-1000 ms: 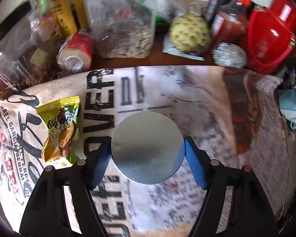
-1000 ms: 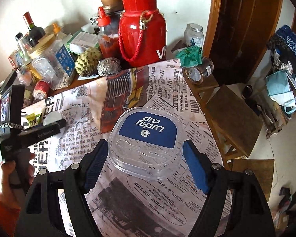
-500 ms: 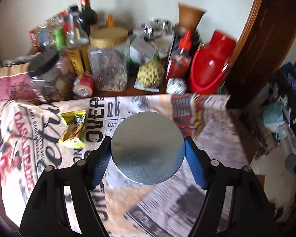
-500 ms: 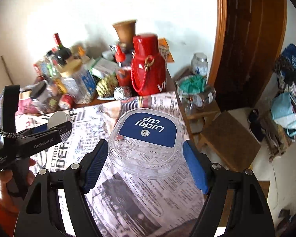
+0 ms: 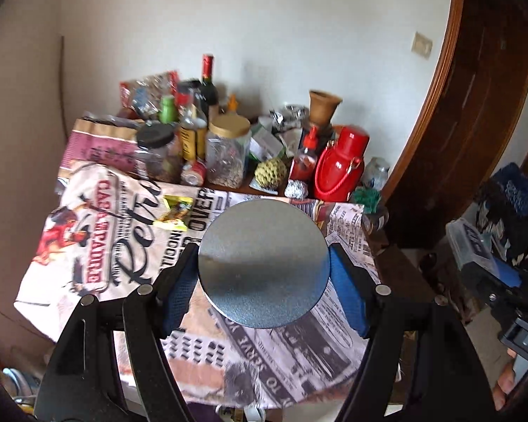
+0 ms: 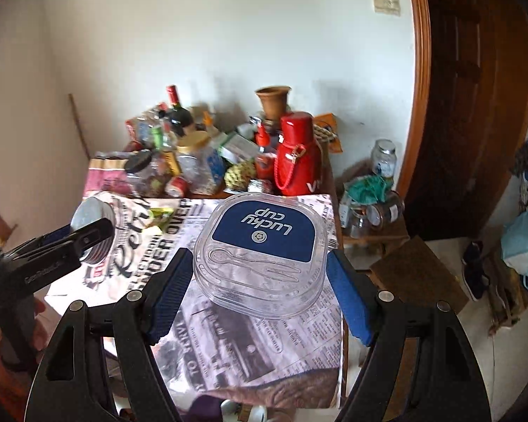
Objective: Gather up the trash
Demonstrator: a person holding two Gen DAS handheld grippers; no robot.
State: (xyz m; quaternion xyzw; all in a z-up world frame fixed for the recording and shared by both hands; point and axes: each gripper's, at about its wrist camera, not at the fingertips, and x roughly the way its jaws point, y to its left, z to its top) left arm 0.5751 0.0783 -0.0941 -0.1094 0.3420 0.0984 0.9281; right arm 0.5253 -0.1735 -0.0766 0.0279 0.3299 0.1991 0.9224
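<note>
Gripping a round tin (image 5: 263,263) in the left gripper (image 5: 263,283) and a clear lidded cup (image 6: 260,251) in the right gripper (image 6: 257,283), both fingers clamp wide smooth rims; either may slip out over the bench (image 5: 130,246)

A: Looks like somebody's home, a lived-in dining corner.

B: Yep. Small table (image 6: 264,369) with a newsprint cloth, pushed against a plain wall (image 6: 211,35), the back piled with jars (image 5: 227,151), a wine bottle (image 5: 207,84), a red flask (image 6: 295,154). Wooden door (image 6: 475,105), clothes (image 6: 521,246) heaped on the floor.
</note>
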